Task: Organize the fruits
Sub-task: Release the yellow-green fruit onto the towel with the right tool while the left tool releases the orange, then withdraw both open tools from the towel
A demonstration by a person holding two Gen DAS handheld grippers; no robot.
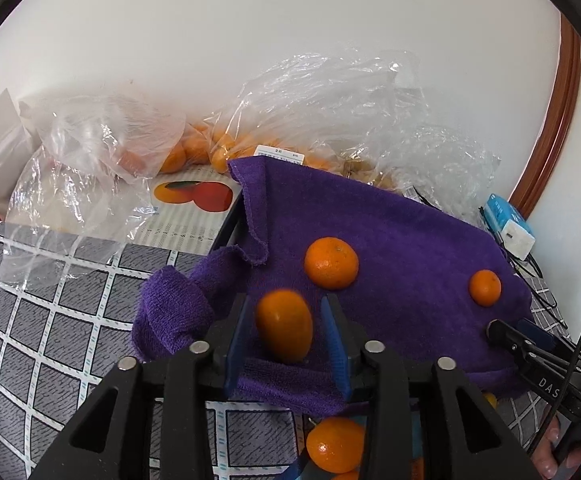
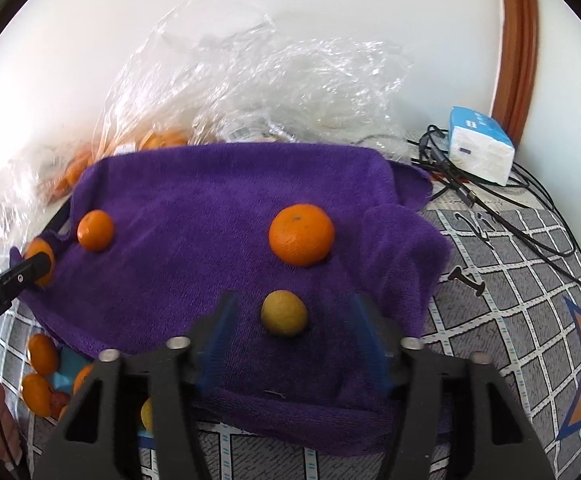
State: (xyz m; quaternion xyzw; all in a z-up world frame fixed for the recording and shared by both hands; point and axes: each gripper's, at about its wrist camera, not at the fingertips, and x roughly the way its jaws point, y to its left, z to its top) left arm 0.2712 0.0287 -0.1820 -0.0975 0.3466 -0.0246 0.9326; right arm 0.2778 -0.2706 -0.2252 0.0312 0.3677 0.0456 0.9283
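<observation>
While your left gripper stands with its blue pads either side of an oval orange fruit without visibly pressing it, that fruit could roll down the sloping purple towel if you close off-centre or nudge it with one pad first. Your right gripper is wide open around the yellowish fruit, holding nothing; it too sits on soft, uneven cloth, so a push from one finger may send it toward the towel's front edge. Counting on the towel, you have four fruits: the oval one, the yellowish one, a large mandarin in the middle and a smaller mandarin between it and the left gripper. Below the towel's edge at least four more orange fruits lie grouped, and the clear plastic bags behind hold more, too jumbled to count.
</observation>
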